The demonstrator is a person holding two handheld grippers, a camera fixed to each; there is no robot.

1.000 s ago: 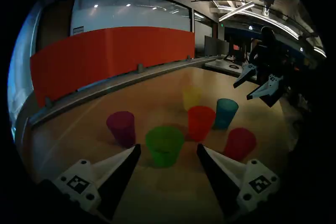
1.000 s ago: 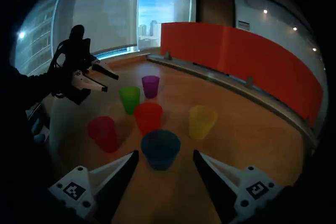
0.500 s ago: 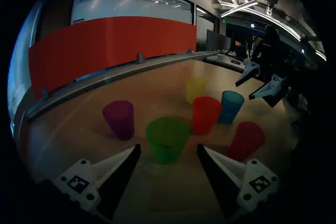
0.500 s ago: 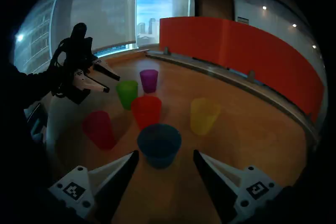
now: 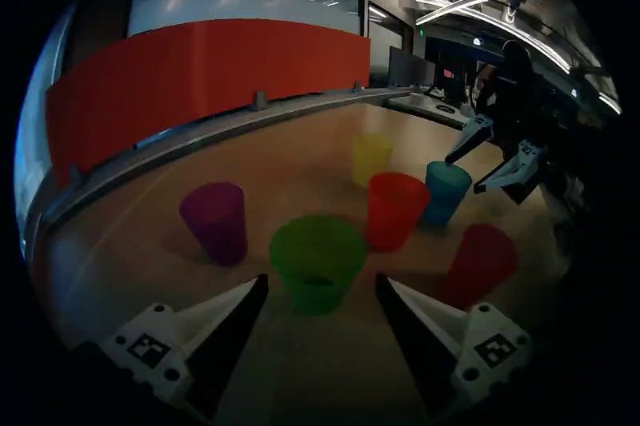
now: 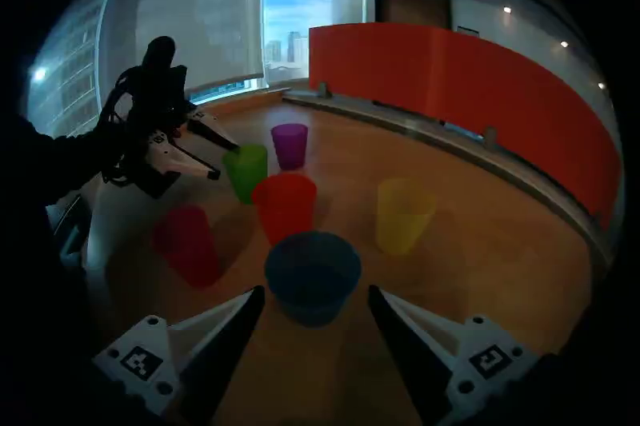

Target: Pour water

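Six plastic cups stand on a wooden table (image 5: 240, 170). In the left gripper view my left gripper (image 5: 320, 292) is open, its fingertips on either side of the green cup (image 5: 318, 261). Behind it stand a purple cup (image 5: 215, 220), an orange-red cup (image 5: 395, 210), a yellow cup (image 5: 371, 157), a blue cup (image 5: 445, 191) and a dark red cup (image 5: 481, 264). In the right gripper view my right gripper (image 6: 314, 296) is open around the blue cup (image 6: 312, 276). The right gripper (image 5: 486, 164) also appears far off beside the blue cup; the left gripper (image 6: 214, 156) appears by the green cup (image 6: 246, 171).
A red partition wall (image 5: 200, 74) runs along the table's far edge, with a raised rail (image 5: 208, 138) in front of it. Windows (image 6: 304, 18) lie beyond the table in the right gripper view. A person's dark sleeve (image 6: 56, 162) holds the far gripper.
Both grippers moved forward: the green cup came closer between the left fingers, and the blue cup closer between the right fingers. Both stayed open.
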